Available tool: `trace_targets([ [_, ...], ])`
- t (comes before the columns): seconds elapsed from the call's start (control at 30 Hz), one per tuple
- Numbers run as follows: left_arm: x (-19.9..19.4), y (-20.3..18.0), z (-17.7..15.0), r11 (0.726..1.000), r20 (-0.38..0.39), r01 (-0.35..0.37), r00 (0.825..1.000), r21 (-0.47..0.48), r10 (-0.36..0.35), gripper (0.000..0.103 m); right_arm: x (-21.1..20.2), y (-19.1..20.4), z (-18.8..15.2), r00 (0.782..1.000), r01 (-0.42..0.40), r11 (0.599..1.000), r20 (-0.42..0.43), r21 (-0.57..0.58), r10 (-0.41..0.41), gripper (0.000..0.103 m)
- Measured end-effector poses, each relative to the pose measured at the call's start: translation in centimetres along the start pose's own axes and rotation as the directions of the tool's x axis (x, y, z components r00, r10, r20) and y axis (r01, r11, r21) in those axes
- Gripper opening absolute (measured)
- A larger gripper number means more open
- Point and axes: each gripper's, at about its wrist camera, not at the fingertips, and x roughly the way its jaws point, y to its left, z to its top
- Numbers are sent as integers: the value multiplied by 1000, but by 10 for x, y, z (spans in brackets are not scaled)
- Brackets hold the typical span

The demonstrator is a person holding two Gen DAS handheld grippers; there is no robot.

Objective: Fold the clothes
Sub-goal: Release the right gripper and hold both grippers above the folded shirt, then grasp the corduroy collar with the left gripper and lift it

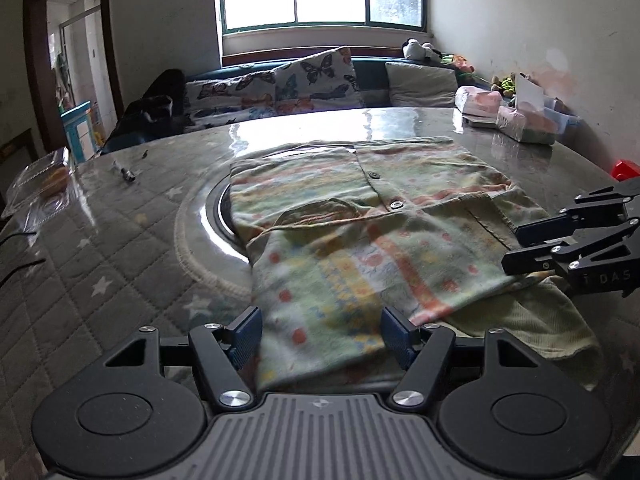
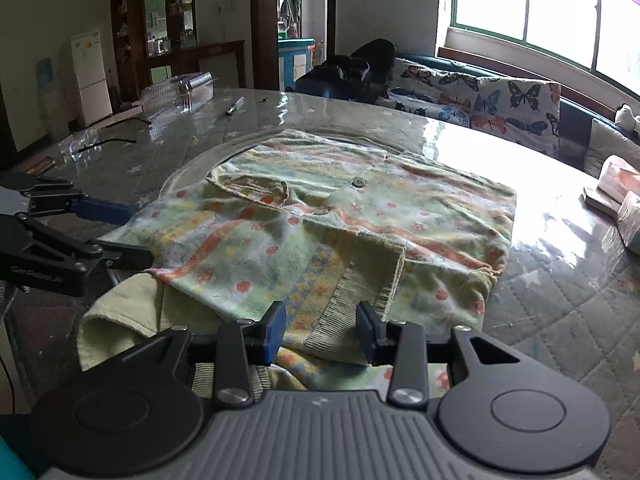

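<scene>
A pale green child's top (image 1: 360, 216) (image 2: 360, 216) with orange and yellow print and buttons lies flat on the table, its sleeves folded in. My left gripper (image 1: 320, 336) is open at the garment's near edge, and the patterned fabric lies between its blue pads (image 1: 246, 334). In the right wrist view the left gripper (image 2: 136, 236) straddles the cloth's left edge. My right gripper (image 2: 322, 336) stands open over the ribbed sleeve cuff (image 2: 352, 312), which lies loose between its jaws. From the left wrist view the right gripper (image 1: 514, 246) sits at the garment's right edge.
The table (image 1: 120, 240) has a quilted star cover under a glossy sheet and a round inset. A clear plastic box (image 2: 180, 88), a pen (image 2: 234, 106) and glasses (image 2: 82, 146) lie far left; tissue packs (image 1: 524, 120) far right. A cushioned sofa (image 1: 304, 80) is behind.
</scene>
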Motion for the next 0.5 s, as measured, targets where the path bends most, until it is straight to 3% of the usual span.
trace_targets([
  [0.23, -31, -23, -3, 990, 37, 100, 994, 102, -104, 69, -11, 0, -4, 1000, 8, 1000, 9, -15, -8, 41],
  [0.5, -43, -32, -27, 947, 42, 62, 996, 316, -79, 69, -31, -2, -13, 1000, 27, 999, 4, -46, -27, 45],
])
